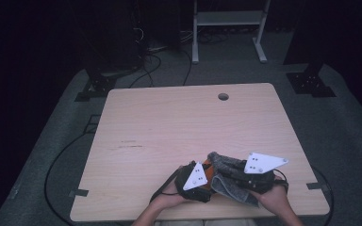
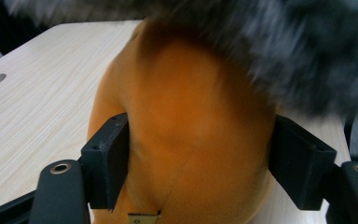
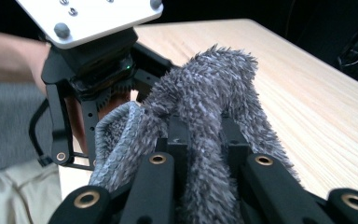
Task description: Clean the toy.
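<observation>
Both grippers meet at the near edge of the wooden table [image 1: 179,122]. My left gripper [image 1: 209,173] has its two black pads against the sides of a soft orange object [image 2: 186,107], which has a seam and a small tag at the bottom. A grey fuzzy cloth [image 3: 205,84] drapes over the top of the orange object [image 1: 208,169]. My right gripper [image 3: 205,140] is shut on a fold of that cloth [image 1: 226,165], which bulges up between its jaws. The right gripper [image 1: 228,178] points left toward the left one, almost touching it.
A round cable hole [image 1: 223,96] sits near the table's far edge. Behind the table stand a white metal frame [image 1: 228,28] and black stand feet [image 1: 311,82], with cables [image 1: 56,160] on the grey floor. The person's hands [image 1: 169,197] rest at the near edge.
</observation>
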